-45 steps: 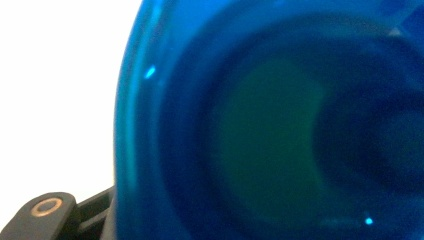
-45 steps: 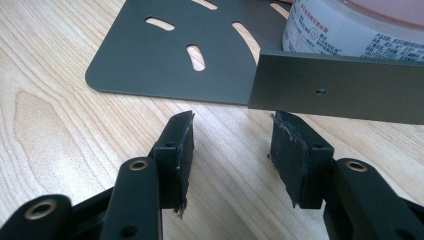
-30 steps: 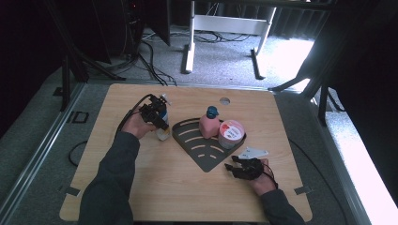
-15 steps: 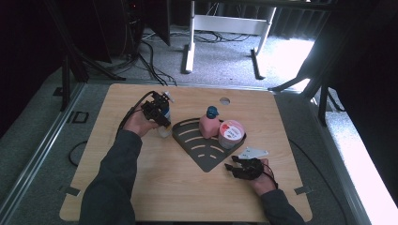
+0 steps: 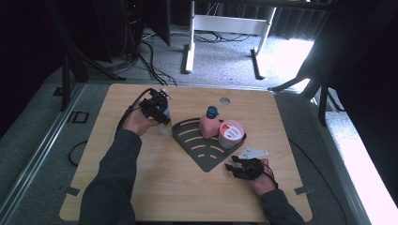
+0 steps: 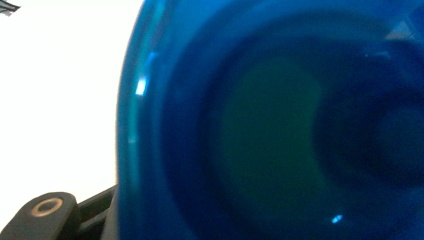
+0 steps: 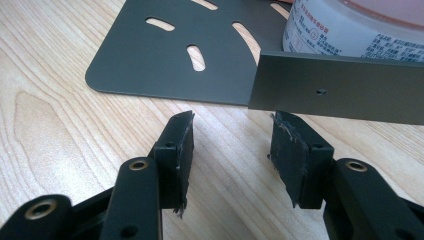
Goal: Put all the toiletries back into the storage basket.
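Note:
My left gripper (image 5: 162,116) hovers over the table's far left, shut on a blue see-through container (image 6: 270,125) that sits so close to the left gripper view's camera that it blurs. One black finger (image 6: 50,215) shows beside it. A dark grey fan-shaped rack (image 5: 195,143) lies mid-table with a pink bottle (image 5: 208,125) and a white tub with a pink lid (image 5: 231,133) on it. My right gripper (image 5: 233,162) rests low by the rack's near right corner. In the right gripper view this gripper (image 7: 232,120) stands open over bare wood, just short of the rack's upright wall (image 7: 340,87).
The slotted rack plate (image 7: 165,60) and the white tub (image 7: 350,30) lie right ahead of the right gripper. A round hole (image 5: 224,100) sits near the wooden table's far edge. Cables and a white stand are on the floor beyond the table.
The left hand has drifted slightly toward the far edge with the container in its gripper. The right hand has kept still.

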Motion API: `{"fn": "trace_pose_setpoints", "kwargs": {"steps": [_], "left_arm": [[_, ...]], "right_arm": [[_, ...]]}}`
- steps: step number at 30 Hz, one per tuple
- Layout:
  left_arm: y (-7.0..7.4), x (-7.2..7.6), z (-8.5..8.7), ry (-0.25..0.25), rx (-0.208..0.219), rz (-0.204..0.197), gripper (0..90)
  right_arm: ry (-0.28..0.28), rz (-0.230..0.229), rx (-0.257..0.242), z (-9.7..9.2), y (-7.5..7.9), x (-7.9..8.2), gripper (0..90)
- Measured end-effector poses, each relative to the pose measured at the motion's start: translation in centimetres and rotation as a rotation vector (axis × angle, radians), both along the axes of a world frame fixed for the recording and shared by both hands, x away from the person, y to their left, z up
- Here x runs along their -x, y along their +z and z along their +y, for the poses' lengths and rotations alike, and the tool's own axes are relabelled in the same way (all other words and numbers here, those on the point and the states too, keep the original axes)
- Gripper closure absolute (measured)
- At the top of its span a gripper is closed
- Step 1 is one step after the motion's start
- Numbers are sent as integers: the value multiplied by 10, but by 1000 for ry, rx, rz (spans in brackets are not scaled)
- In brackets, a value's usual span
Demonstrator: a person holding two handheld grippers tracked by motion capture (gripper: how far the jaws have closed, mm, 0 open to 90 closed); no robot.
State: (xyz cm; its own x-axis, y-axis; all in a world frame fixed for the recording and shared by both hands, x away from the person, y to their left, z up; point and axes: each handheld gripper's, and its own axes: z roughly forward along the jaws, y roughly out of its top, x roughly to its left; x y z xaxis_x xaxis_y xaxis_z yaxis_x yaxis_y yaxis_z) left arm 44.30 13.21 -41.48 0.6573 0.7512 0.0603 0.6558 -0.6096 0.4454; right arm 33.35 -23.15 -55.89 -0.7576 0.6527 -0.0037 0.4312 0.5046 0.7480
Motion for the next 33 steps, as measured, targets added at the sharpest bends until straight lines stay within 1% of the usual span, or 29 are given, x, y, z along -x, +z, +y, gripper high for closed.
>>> {"fn": "trace_pose_setpoints", "kwargs": {"steps": [2, 11, 13, 17, 21, 28, 29, 33], "left_arm": [[0, 0, 1, -1, 8, 0, 552], [4, 0, -2, -1, 14, -12, 552], [5, 0, -5, -11, 2, -13, 552], [9, 0, -9, -14, 11, -28, 552], [11, -1, -14, -29, 7, -22, 552], [9, -1, -24, -44, 8, -23, 551], [9, -2, -25, -50, 3, -23, 552], [9, -2, -30, -53, 10, -28, 551]], "right_arm": [[0, 0, 0, 0, 0, 0, 514], [0, 0, 0, 0, 0, 0, 514], [0, 0, -1, 0, 0, 0, 514], [-1, 1, -3, 0, 0, 0, 514], [0, 1, -2, 0, 0, 0, 514], [0, 0, -1, 0, 0, 0, 514], [0, 1, -2, 0, 0, 0, 514], [1, -1, -2, 0, 0, 0, 514]]}}
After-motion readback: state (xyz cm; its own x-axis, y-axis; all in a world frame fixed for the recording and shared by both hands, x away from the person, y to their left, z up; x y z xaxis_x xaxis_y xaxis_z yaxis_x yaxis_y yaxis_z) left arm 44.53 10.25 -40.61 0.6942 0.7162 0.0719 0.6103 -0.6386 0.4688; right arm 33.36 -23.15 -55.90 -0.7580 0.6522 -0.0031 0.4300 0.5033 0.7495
